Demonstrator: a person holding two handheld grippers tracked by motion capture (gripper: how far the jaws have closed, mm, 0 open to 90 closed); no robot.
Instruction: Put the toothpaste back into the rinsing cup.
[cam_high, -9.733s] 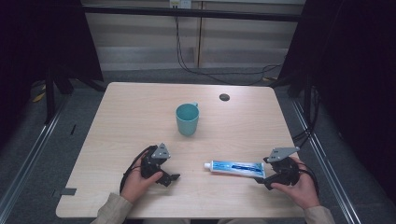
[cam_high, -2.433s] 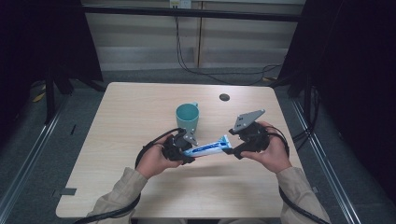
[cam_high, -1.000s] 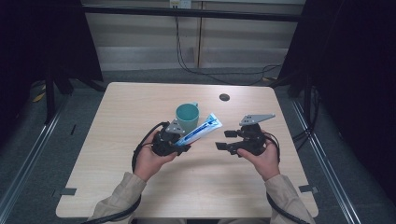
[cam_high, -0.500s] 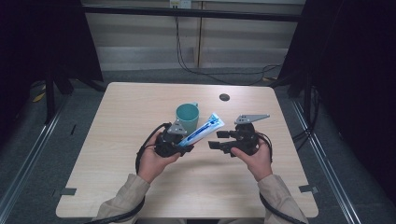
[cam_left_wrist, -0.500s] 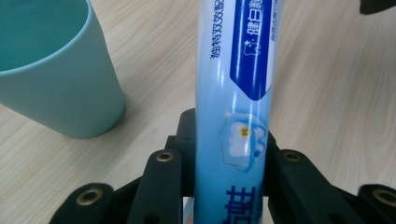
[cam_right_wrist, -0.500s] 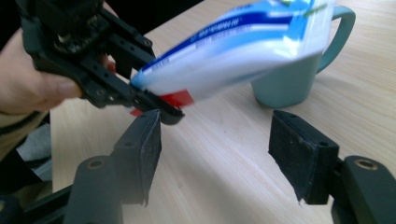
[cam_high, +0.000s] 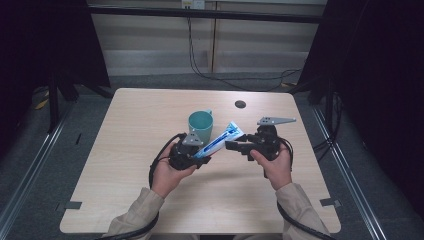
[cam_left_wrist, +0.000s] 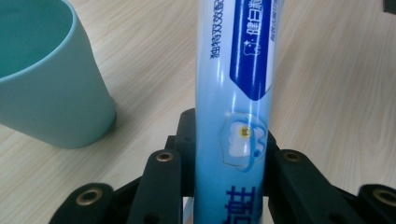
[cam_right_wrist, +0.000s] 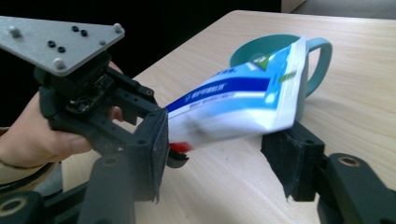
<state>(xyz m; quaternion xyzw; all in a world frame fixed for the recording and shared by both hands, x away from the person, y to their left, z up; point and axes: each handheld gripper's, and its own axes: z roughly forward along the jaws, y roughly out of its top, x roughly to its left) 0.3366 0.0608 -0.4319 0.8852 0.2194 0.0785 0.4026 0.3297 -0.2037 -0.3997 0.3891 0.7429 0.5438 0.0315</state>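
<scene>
**A:** What has the left claw (cam_high: 201, 154) got?

**B:** It is clamped on the blue-and-white plastic toothpaste tube (cam_high: 220, 140), near the cap end. In the left gripper view the tube (cam_left_wrist: 233, 107) runs straight up between the two black jaws, which press on it from both sides.

**A:** And where does the tube sit over the pale wooden desk (cam_high: 125, 150)?

**B:** It is lifted off the desk and tilted, with the flat crimped end pointing up and to the right in the high view. That end is close to the teal ceramic mug (cam_high: 201, 127), which stands upright on the desk just beyond the left claw. In the left gripper view the mug (cam_left_wrist: 46, 84) is just beside the tube, not touching it.

**A:** The right claw (cam_high: 233, 145)?

**B:** Its jaws stand fairly wide and have just been closing. In the right gripper view the crimped end of the tube (cam_right_wrist: 243, 102) lies between the two pads (cam_right_wrist: 156, 149), but there is a gap on either side, so they are not pressing on it. The tube looks a little blurred there.

**A:** Anything else on the desk?

**B:** A small dark round disc (cam_high: 240, 104) lies near the far edge, well apart from both hands. The right gripper view also shows the left hand (cam_right_wrist: 32, 135) wrapped round its gripper under the grey three-cornered plate (cam_right_wrist: 56, 37).
</scene>
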